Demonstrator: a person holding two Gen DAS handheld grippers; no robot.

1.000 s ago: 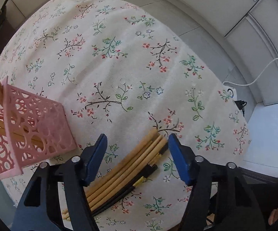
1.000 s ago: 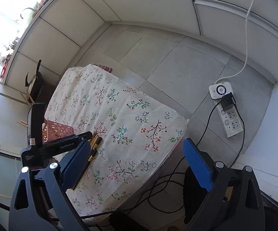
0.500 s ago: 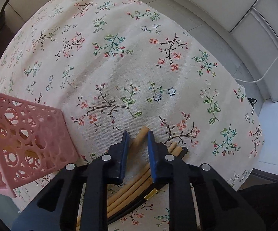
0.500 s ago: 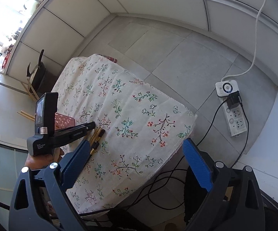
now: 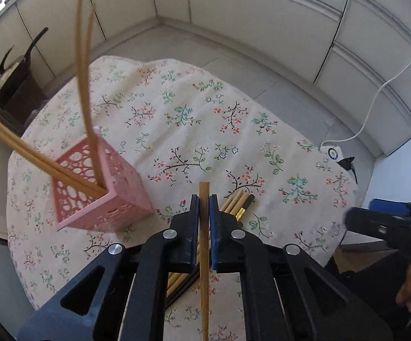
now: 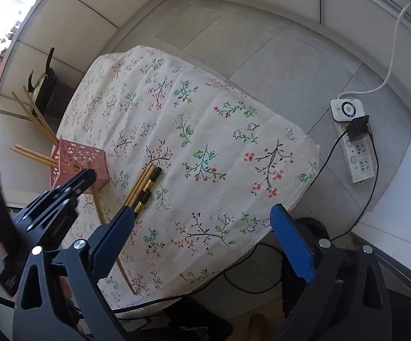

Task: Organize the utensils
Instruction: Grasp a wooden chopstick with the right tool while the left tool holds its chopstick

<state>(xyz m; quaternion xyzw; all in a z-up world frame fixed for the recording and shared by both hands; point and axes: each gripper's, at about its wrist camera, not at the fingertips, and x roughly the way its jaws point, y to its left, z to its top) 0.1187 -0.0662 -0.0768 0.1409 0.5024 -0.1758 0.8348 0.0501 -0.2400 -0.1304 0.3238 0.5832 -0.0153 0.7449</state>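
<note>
Left gripper (image 5: 204, 213) — jaws closed on a single wooden chopstick (image 5: 204, 255), having just drawn together around it. The chopstick runs lengthwise between the blue pads, its blunt tip showing above them and its other end passing out at the bottom of the left view. In the right view the same chopstick (image 6: 111, 236) slants down from the gripper toward the near edge of the cloth; whether that end touches the cloth cannot be told.

Remaining chopsticks (image 6: 142, 183) — a small bundle, some wooden and some black with gold bands, lying flat on the floral cloth (image 6: 205, 142) that covers the worktop, just beside the left gripper.

Pink holder (image 5: 100, 187) — a perforated square box standing on the cloth to the left of the bundle, near it but apart. Four chopsticks (image 5: 84, 85) stand in it, two leaning left and two more upright.

Right gripper (image 6: 205, 230) — jaws wide open with nothing between them, held above the near right part of the worktop.

Power strip (image 6: 353, 142) on the tiled floor beyond.
</note>
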